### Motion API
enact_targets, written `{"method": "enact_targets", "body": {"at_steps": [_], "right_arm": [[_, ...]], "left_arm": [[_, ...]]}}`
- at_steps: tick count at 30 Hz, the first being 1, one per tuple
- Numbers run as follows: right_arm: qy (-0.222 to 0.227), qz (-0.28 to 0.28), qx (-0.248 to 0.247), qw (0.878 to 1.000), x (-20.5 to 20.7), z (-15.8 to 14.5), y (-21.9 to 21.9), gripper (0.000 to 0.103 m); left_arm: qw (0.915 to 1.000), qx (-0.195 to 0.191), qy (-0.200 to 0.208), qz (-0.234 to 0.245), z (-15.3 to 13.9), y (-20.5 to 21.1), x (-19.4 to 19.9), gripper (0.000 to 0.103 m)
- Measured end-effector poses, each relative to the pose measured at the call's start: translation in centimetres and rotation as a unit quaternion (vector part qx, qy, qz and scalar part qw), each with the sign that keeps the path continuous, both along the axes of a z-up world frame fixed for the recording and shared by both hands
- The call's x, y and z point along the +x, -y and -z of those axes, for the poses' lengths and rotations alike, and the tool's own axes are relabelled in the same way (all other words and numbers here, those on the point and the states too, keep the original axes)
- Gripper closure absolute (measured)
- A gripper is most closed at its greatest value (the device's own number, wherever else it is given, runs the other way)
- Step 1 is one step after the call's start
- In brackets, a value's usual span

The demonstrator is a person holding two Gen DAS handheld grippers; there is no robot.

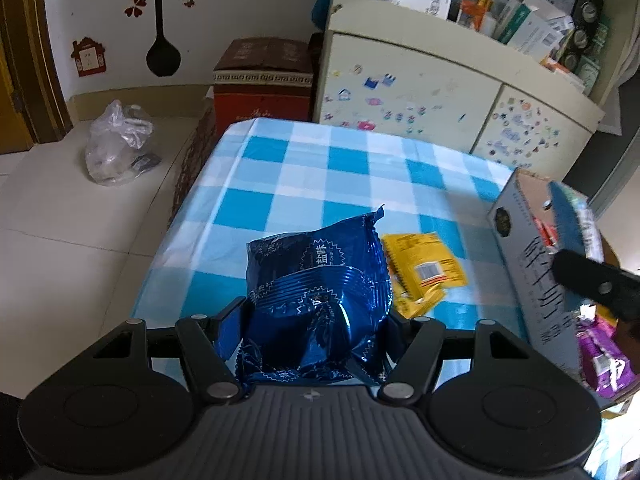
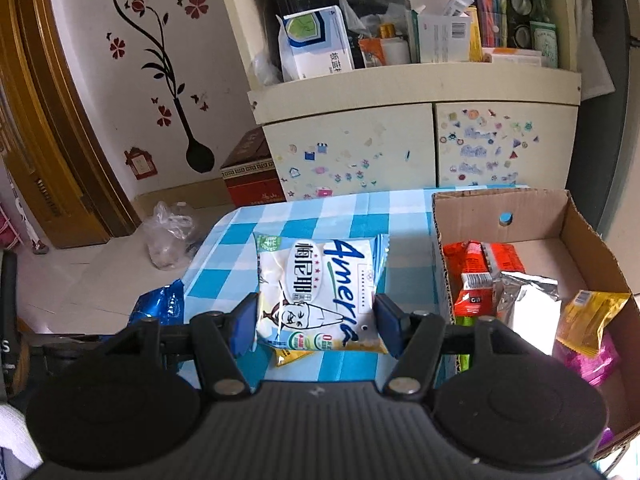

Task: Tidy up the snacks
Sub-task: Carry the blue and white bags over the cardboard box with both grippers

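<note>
The left claw (image 1: 310, 320) was closed on a dark blue snack bag (image 1: 320, 288), held above the checked counter (image 1: 280, 184); the bag's long axis ran away from the camera, its crimped end pointing to the far side. The right claw (image 2: 316, 320) was clamped on a white snack packet (image 2: 320, 292), its blue pads pressing both long edges, so the packet lay lengthwise between them, printed face up. A yellow packet (image 1: 424, 268) lay on the counter beside the cardboard box (image 2: 560, 216) holding other snacks.

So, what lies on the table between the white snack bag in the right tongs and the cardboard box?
Only bare checked tablecloth lies between the white bag and the box, as the right wrist view shows.
</note>
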State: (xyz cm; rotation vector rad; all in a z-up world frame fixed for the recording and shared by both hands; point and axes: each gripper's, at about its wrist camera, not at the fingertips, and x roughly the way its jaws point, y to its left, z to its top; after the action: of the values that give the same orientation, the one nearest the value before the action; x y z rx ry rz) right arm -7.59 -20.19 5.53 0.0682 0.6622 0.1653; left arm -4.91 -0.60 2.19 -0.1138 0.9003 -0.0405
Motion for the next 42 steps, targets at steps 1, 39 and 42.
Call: {"method": "enact_targets", "body": {"at_steps": [1, 39, 42], "right_arm": [[-0.002, 0.002, 0.001, 1.0, 0.0, 0.1, 0.1, 0.041], [0.065, 0.157, 0.105, 0.98, -1.0, -6.4, 14.6, 0.04], [0.061, 0.169, 0.115, 0.977, -0.6, -6.4, 15.7, 0.04]], "left_arm": [[1.0, -0.002, 0.001, 0.001, 0.0, 0.3, 0.0, 0.031], [0.9889, -0.037, 0.041, 0.138, -4.4, 17.6, 1.6, 0.031], [0.9874, -0.035, 0.04, 0.149, -4.4, 18.8, 1.8, 0.031]]}}
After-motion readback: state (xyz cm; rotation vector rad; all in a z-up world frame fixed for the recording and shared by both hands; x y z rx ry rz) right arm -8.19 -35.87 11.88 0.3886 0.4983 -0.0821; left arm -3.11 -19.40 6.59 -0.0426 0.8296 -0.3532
